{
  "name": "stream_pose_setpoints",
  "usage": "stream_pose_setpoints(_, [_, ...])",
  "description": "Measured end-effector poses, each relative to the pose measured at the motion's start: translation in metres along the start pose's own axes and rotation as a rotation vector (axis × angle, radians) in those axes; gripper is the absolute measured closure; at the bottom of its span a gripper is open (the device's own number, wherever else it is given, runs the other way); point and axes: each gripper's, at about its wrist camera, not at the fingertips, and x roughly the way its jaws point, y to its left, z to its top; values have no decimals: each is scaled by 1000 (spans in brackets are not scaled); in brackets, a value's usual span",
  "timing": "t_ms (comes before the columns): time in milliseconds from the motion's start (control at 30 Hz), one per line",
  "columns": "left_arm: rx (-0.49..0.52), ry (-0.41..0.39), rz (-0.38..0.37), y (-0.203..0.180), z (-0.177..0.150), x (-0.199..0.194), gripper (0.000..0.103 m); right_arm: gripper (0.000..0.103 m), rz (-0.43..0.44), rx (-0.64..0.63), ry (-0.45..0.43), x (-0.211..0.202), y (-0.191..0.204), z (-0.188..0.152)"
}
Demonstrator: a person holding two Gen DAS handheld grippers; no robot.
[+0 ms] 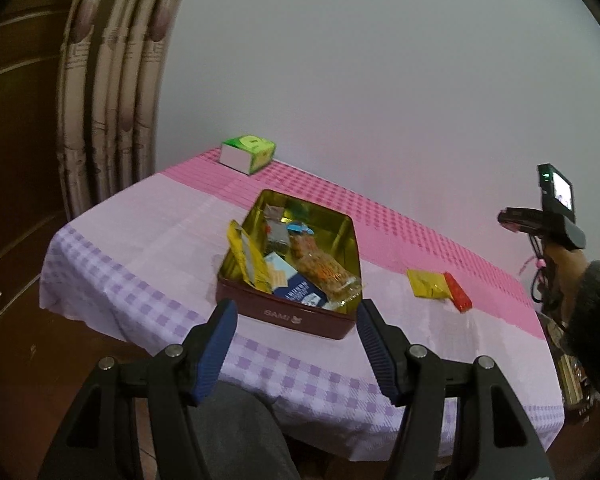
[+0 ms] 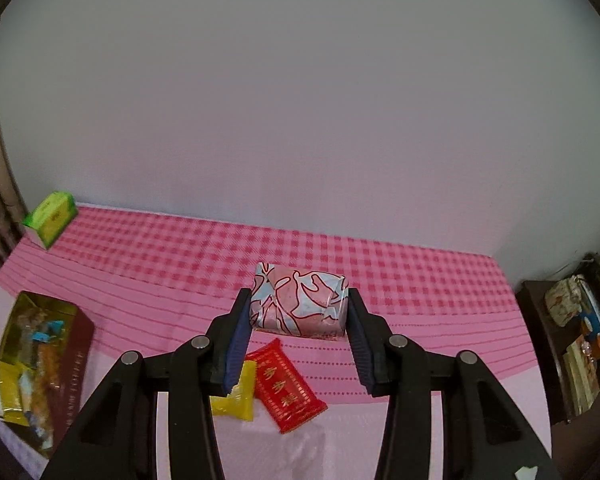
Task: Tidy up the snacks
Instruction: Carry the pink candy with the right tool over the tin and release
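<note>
Your right tongs [image 2: 298,314]: clenched on patterned snack pack [image 2: 299,305].
Your left tongs [image 1: 296,344]: released, empty.
Snack tin [image 1: 290,276]: just beyond left tongs.
Red packet [image 2: 286,386]: below right tongs, on worktop [image 2: 380,264].

Table [image 1: 148,216] under pink-and-lilac checked cloth, set against the wall. Green carton [image 1: 248,153] at far left corner; open maroon snack tin [image 1: 288,316] near front edge; yellow packet [image 1: 426,285] and red packet [image 1: 458,292], touching, toward right edge.

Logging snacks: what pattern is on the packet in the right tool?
Pink and pale-blue patches with red outlines; right wrist view.
</note>
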Motion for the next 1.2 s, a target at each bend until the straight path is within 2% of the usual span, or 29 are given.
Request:
stream_pose_setpoints(267, [-23,-55,37,8,3,-10,40,62,44,-50,-56,-59,33,-3])
stream_pose_setpoints(467, [-27,-56,59,13,0,-7,40,61,153,-120,-58,-82,86,-25])
stream_pose_setpoints(800, [-43,-49,107,23,-3,7,40,61,312,-256,18,-78,187,-75])
stream_pose_setpoints(1000, [-61,-31,114,30,-3,14,40,61,364,-315,53,-71,229,-91])
stream_pose_setpoints(1200, [-80,-11,116,37,-3,18,40,61,378,-354,91,-54,254,-100])
